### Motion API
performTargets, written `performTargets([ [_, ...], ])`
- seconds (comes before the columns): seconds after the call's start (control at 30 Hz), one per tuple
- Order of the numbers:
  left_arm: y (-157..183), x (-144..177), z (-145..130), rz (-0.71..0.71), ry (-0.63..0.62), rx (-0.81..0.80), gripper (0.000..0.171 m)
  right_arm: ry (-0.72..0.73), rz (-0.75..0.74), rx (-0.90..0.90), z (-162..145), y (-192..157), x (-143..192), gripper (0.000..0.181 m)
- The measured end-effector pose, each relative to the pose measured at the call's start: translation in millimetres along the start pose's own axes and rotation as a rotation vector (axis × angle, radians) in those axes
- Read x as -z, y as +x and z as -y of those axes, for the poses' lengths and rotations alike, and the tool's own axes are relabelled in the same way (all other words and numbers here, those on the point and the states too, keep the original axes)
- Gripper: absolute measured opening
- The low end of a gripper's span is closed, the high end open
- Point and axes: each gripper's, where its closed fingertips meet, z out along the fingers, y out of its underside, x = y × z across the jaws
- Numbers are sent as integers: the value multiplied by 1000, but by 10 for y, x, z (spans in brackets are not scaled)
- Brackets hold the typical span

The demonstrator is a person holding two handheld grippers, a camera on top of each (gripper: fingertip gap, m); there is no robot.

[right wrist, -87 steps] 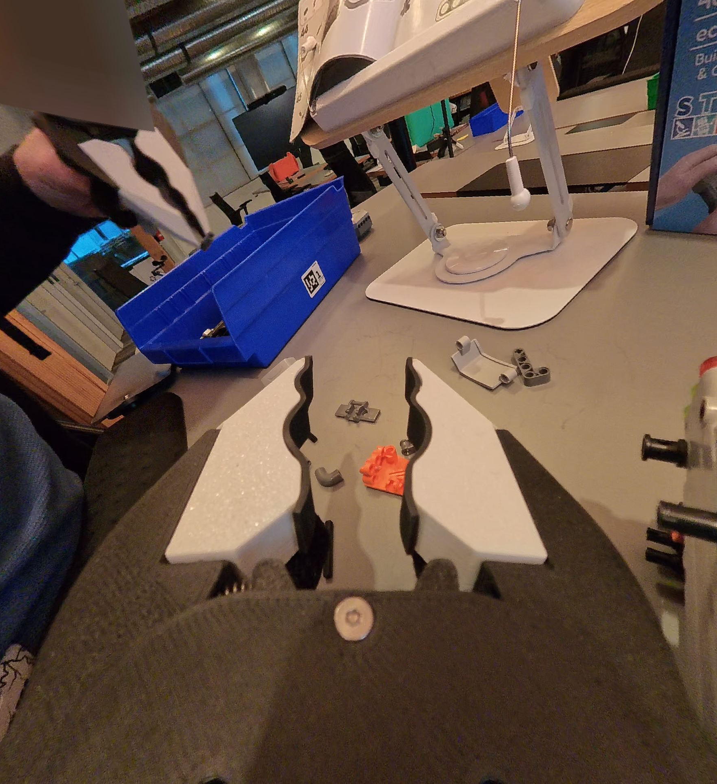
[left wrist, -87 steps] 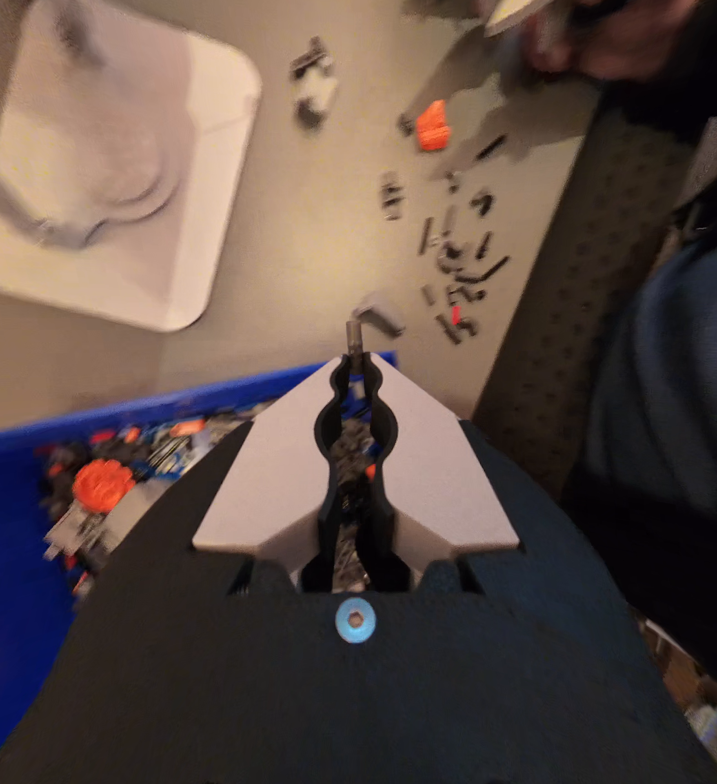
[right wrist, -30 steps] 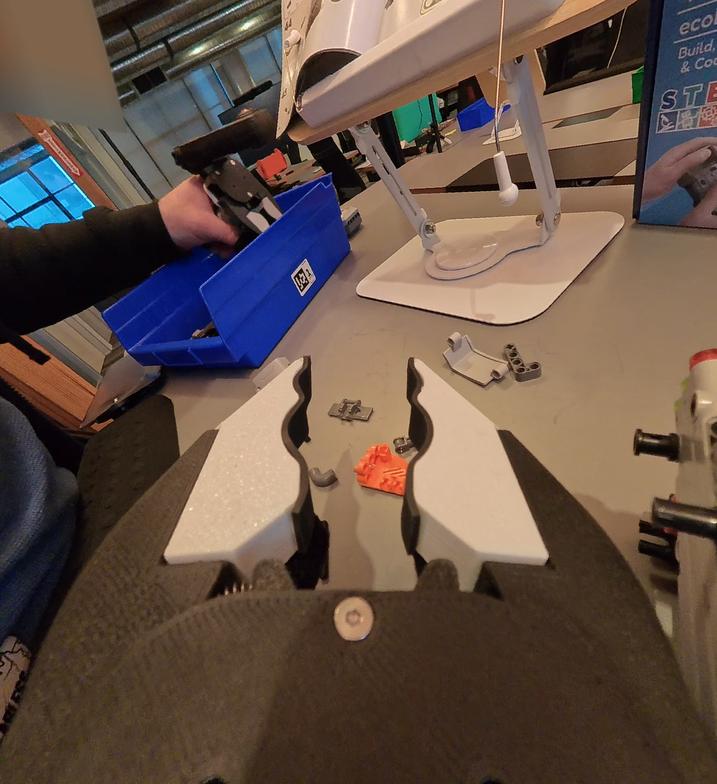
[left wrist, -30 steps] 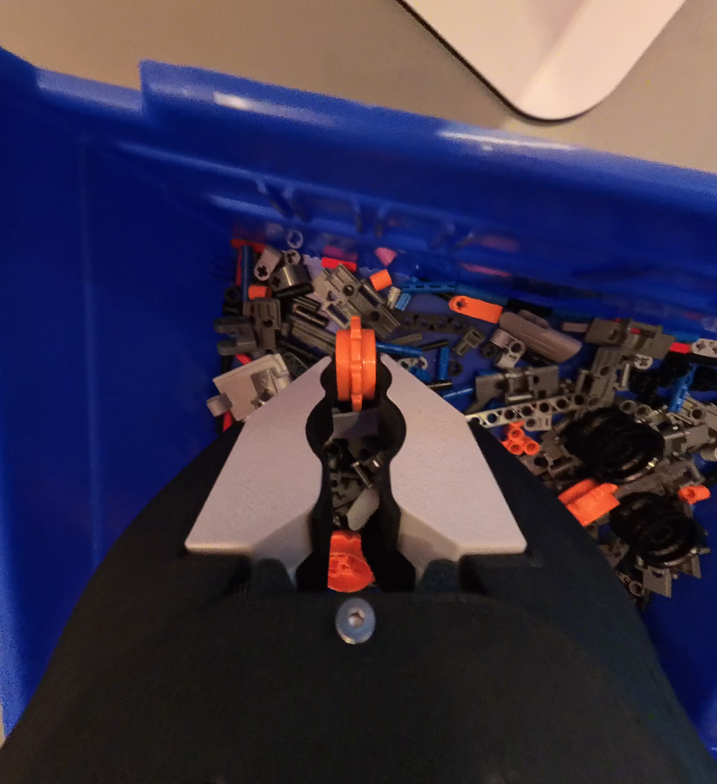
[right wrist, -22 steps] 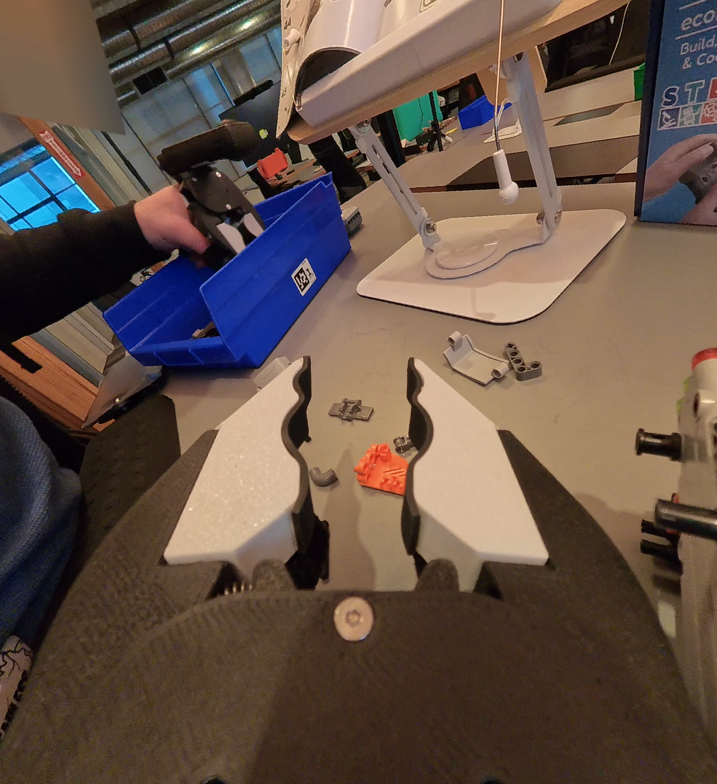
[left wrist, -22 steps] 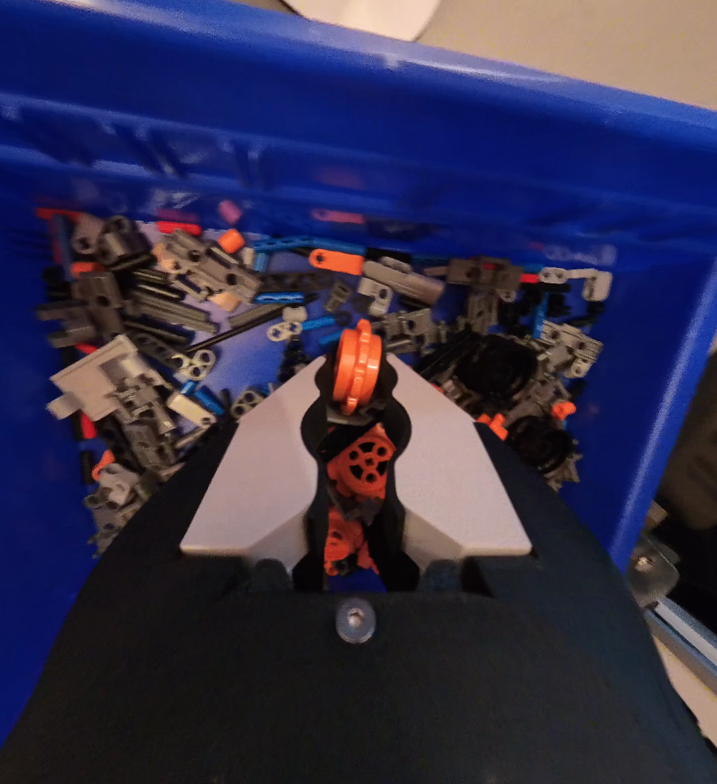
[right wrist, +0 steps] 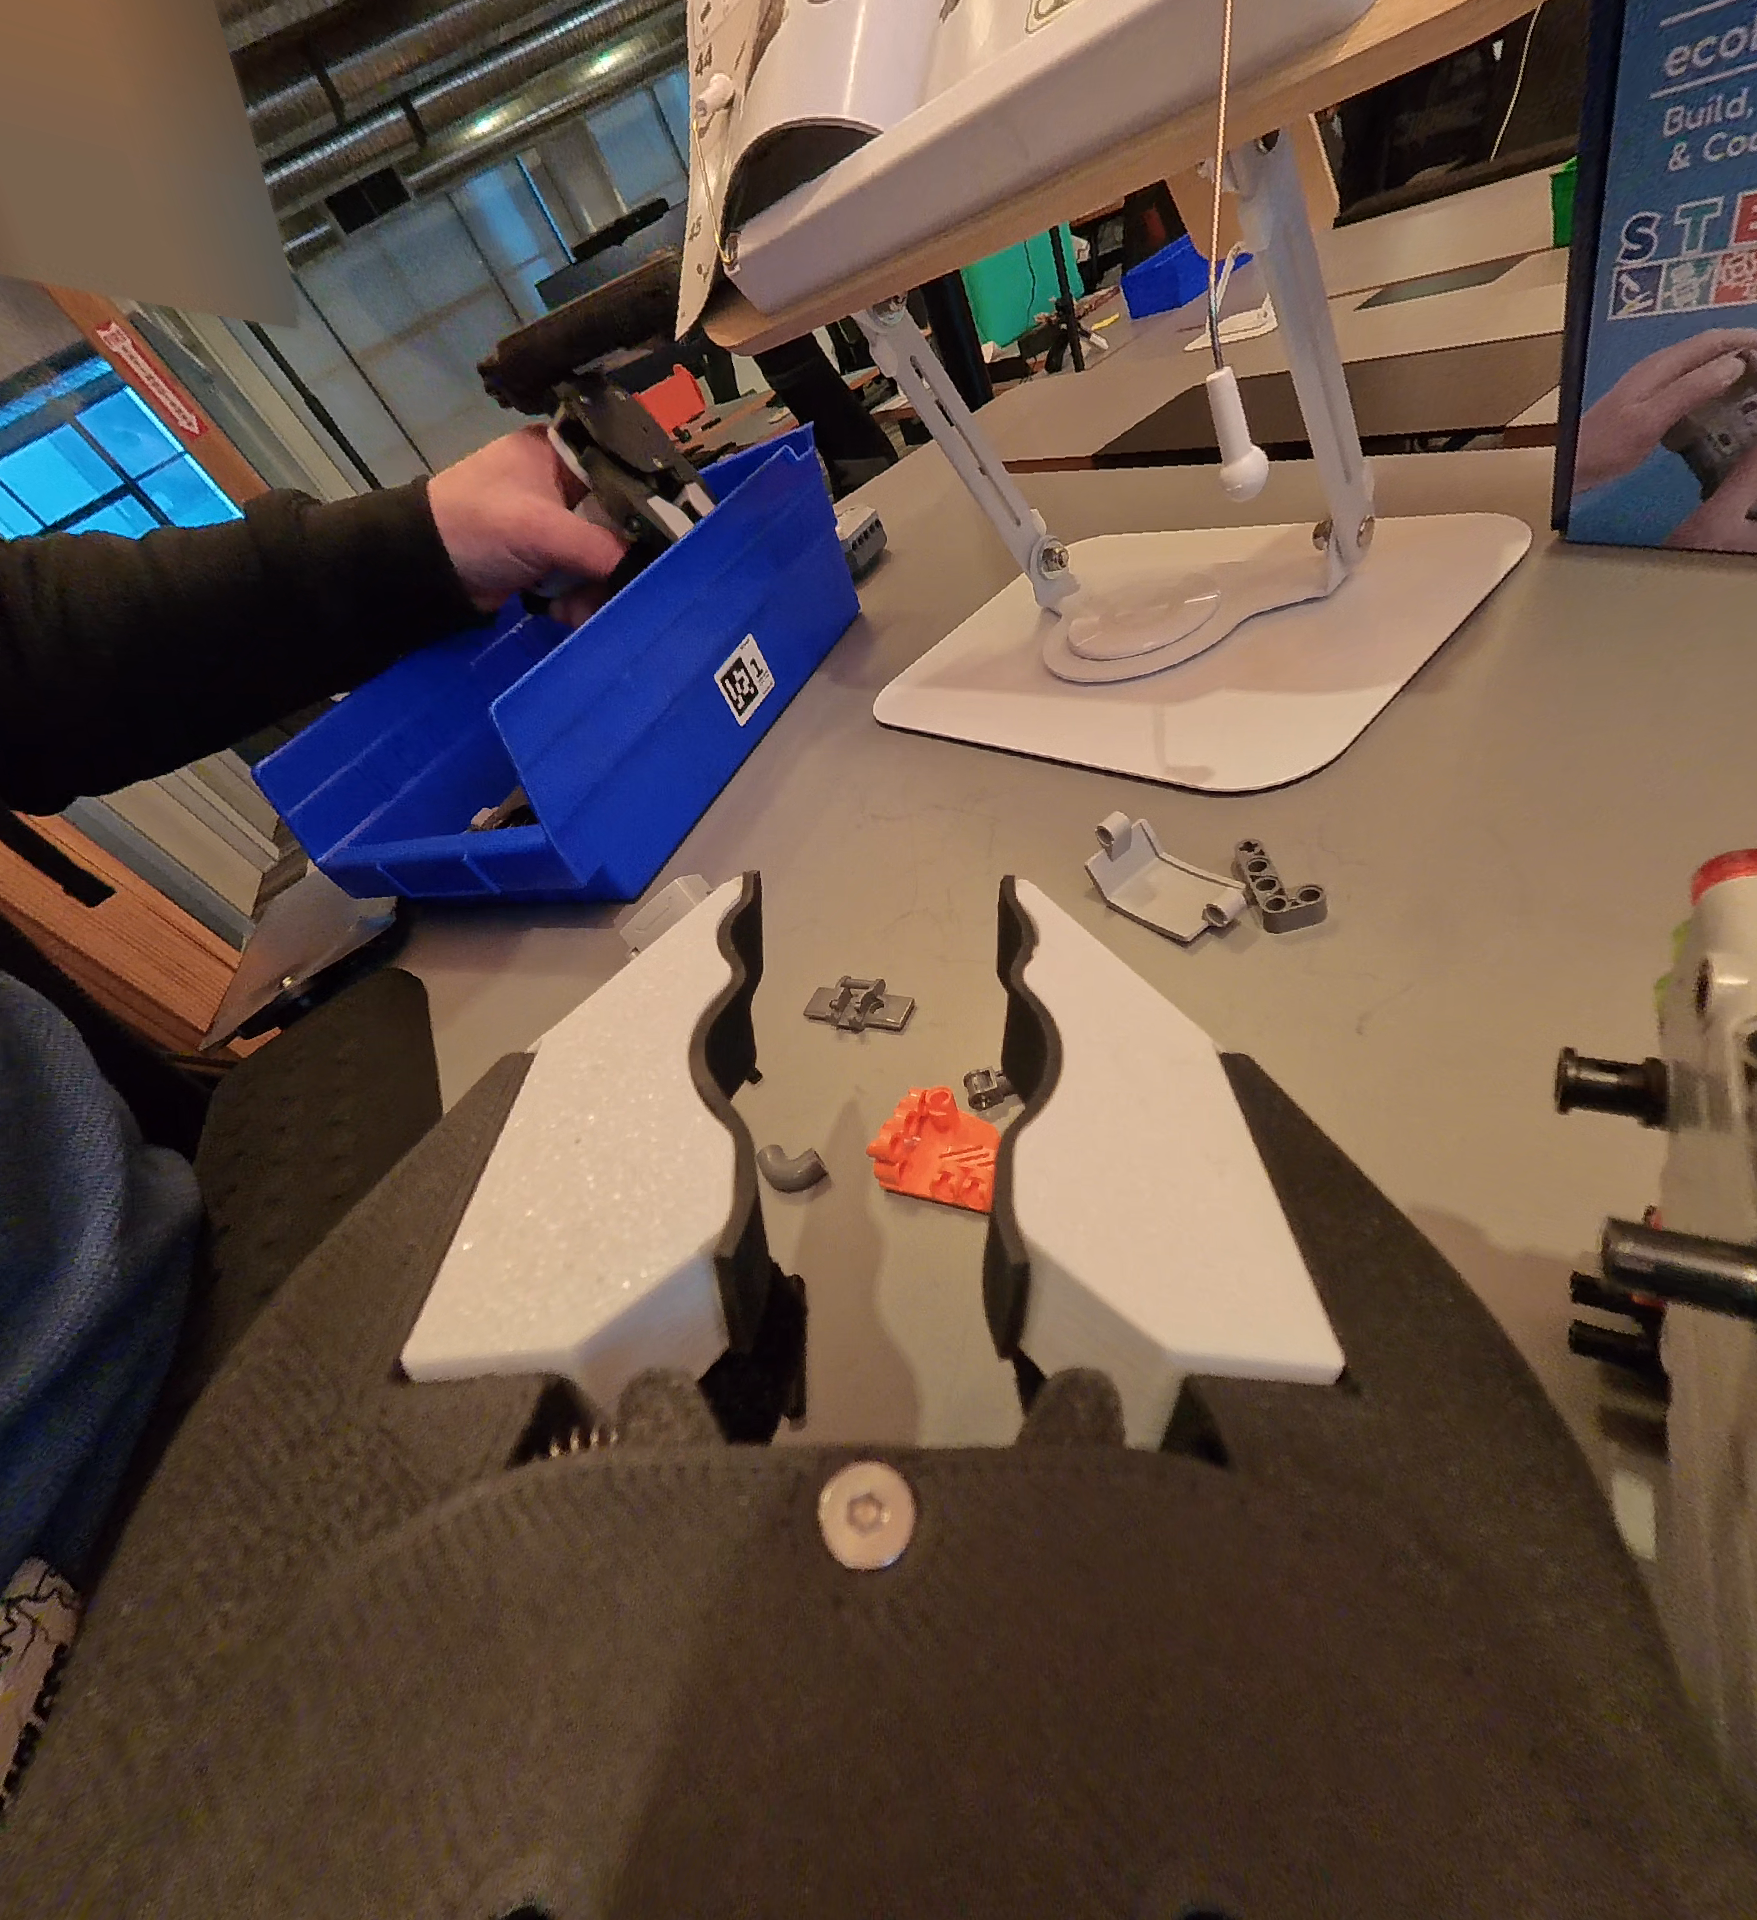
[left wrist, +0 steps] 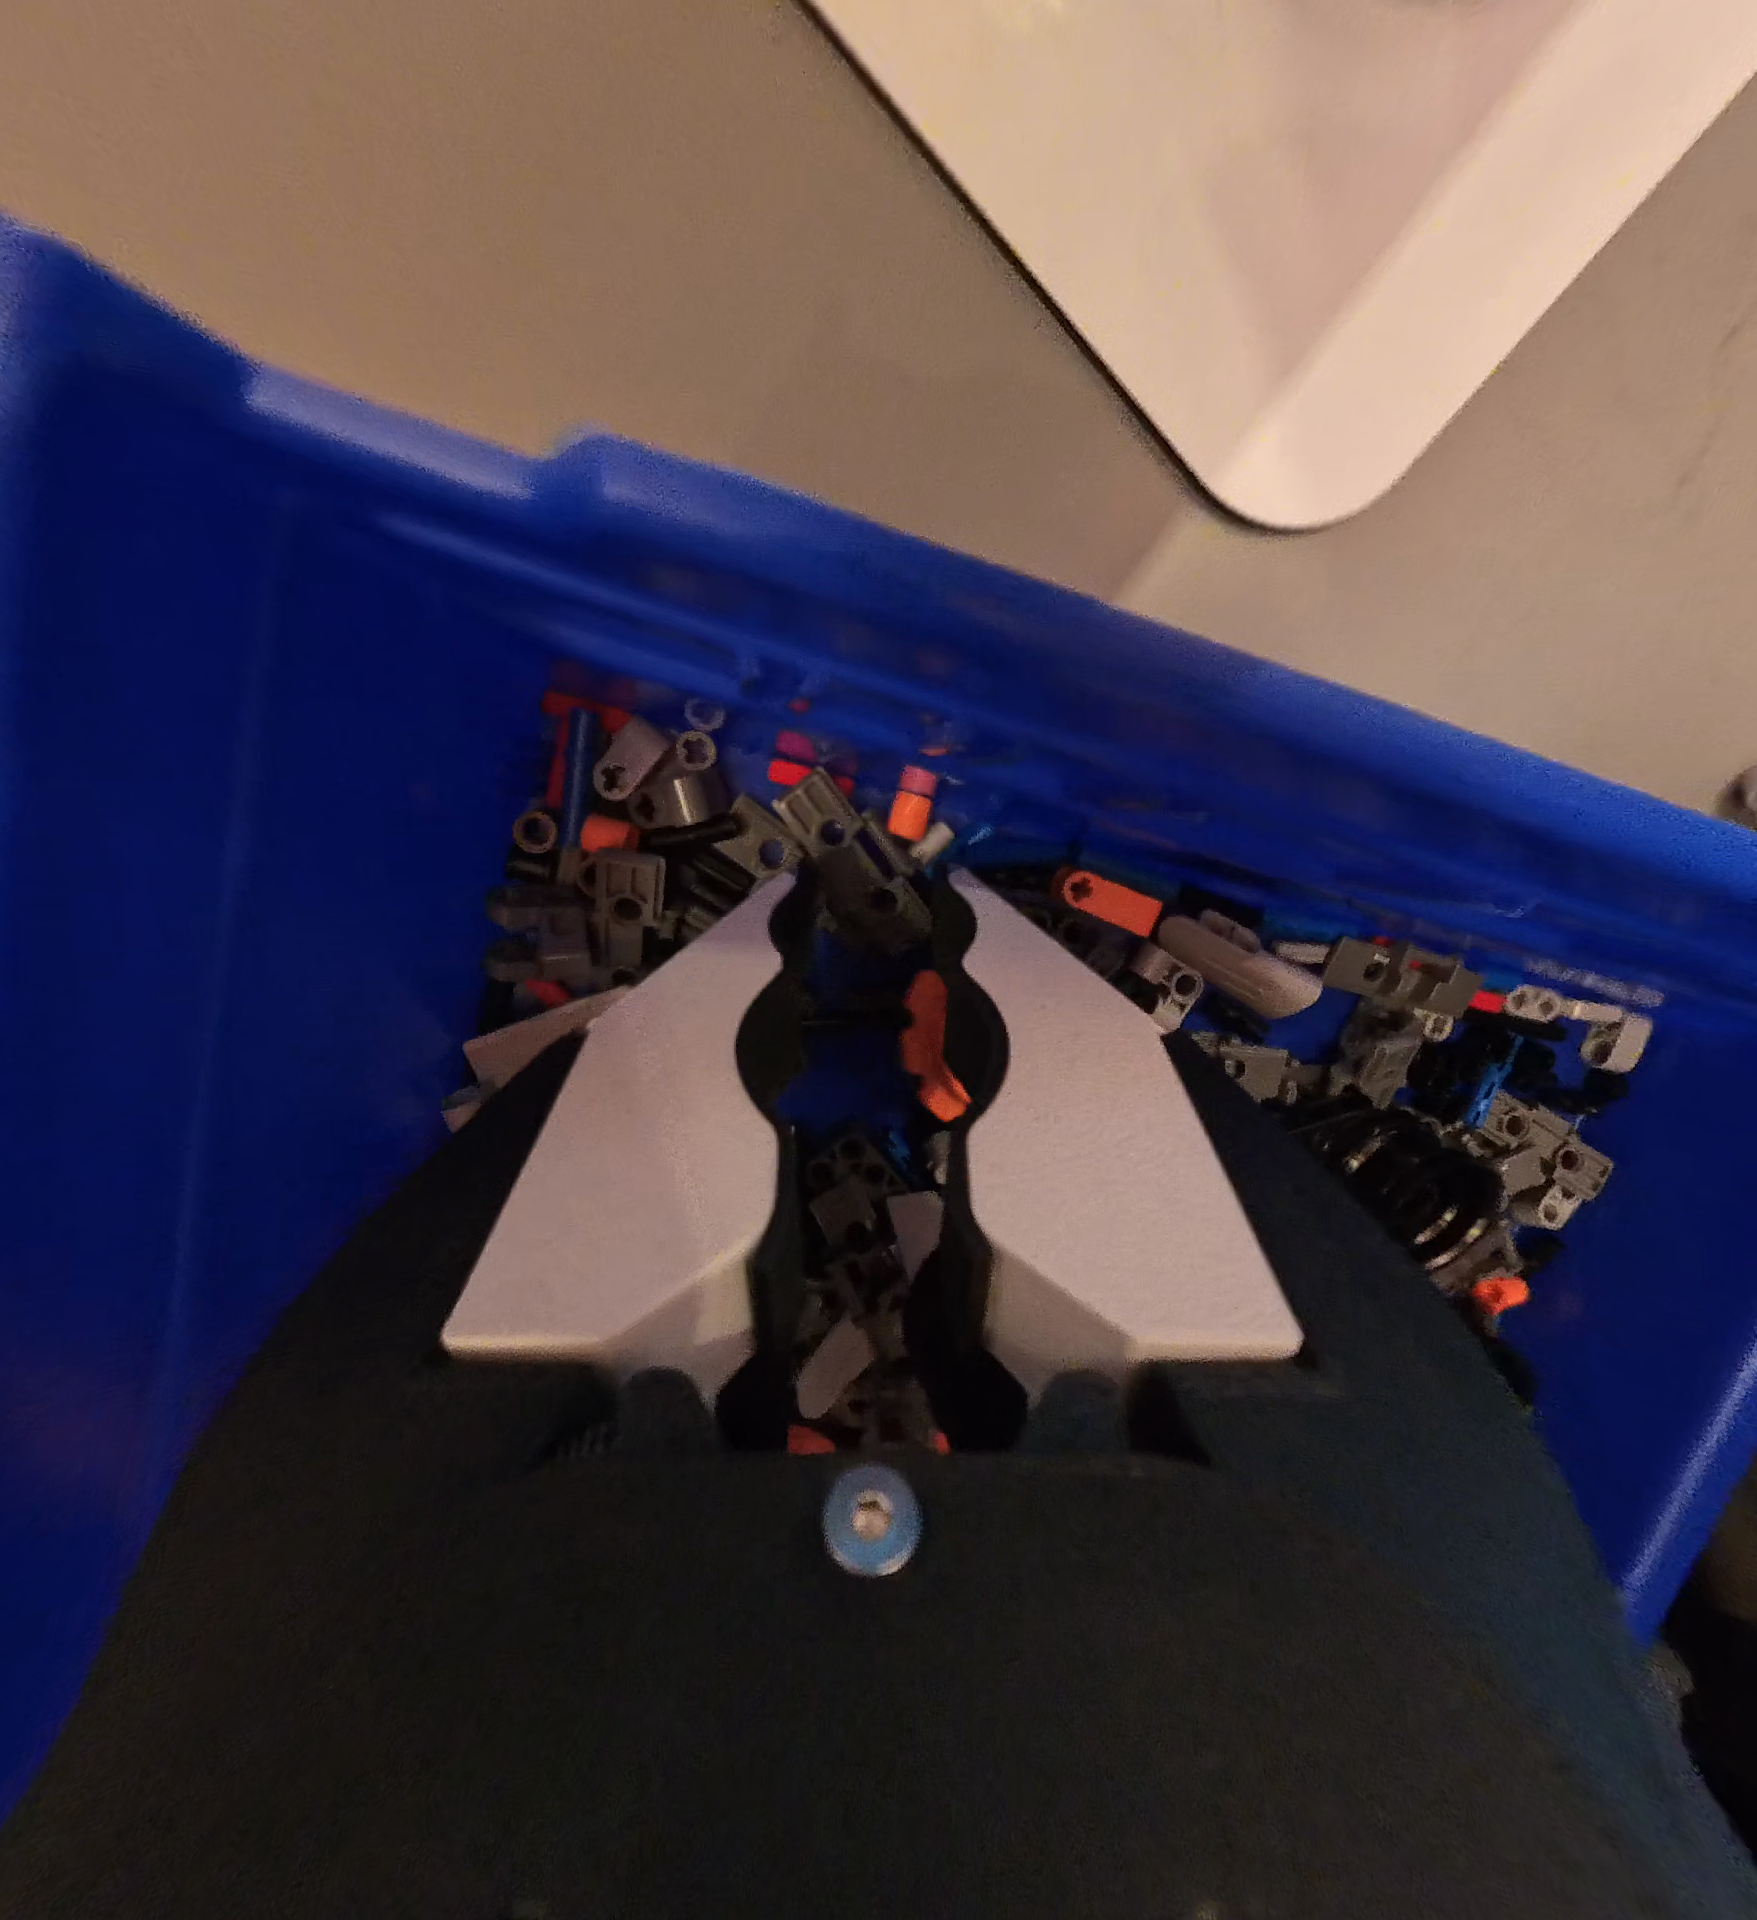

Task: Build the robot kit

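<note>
Right gripper (right wrist: 874, 987) spread wide, low over grey table (right wrist: 1476, 831), grasping nothing. Orange piece (right wrist: 931, 1148) and grey elbow (right wrist: 789, 1166) on table between fingers. Farther left, left gripper (left wrist: 869, 899) down inside blue bin (left wrist: 178, 831), jaws slightly parted; dark grey connector (left wrist: 858, 868) at tips, grip unclear. White stand base (right wrist: 1217, 665) beyond.

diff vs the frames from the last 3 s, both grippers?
The left gripper went from above the table, pinching a small dark pin, into the blue bin. A second ago it gripped an orange wheel; that is out of its fingertips now, and an orange piece sits in the gap between its fingers, which are slightly parted. The right gripper stayed open over the orange part on the table.
</note>
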Motion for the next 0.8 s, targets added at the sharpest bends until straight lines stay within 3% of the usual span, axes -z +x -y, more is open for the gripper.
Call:
performTargets([
  [0.2, 40, 19, -47, -38, -8, 1, 14, -4, -2, -2, -5, 4, -4, 42],
  [0.3, 117, 91, -71, -71, 32, 1, 0, -3, -3, -3, -4, 7, -4, 42],
  [0.53, 68, 168, -249, -6, 6, -11, 0, -9, -2, -8, -11, 12, -9, 43],
  [0.57, 71, 158, -219, -7, 9, -17, 3, -11, -2, -9, -14, 13, -11, 43],
  [0.63, 39, 108, -149, 4, 3, -5, 29, -12, -2, -9, -16, 12, -12, 43],
  [0.73, 41, 22, -75, -17, -5, -3, 15, -11, -3, -9, -14, 14, -10, 42],
  [0.8, 51, -12, -75, -19, -30, -11, 15, -11, -3, -9, -14, 13, -10, 43],
])
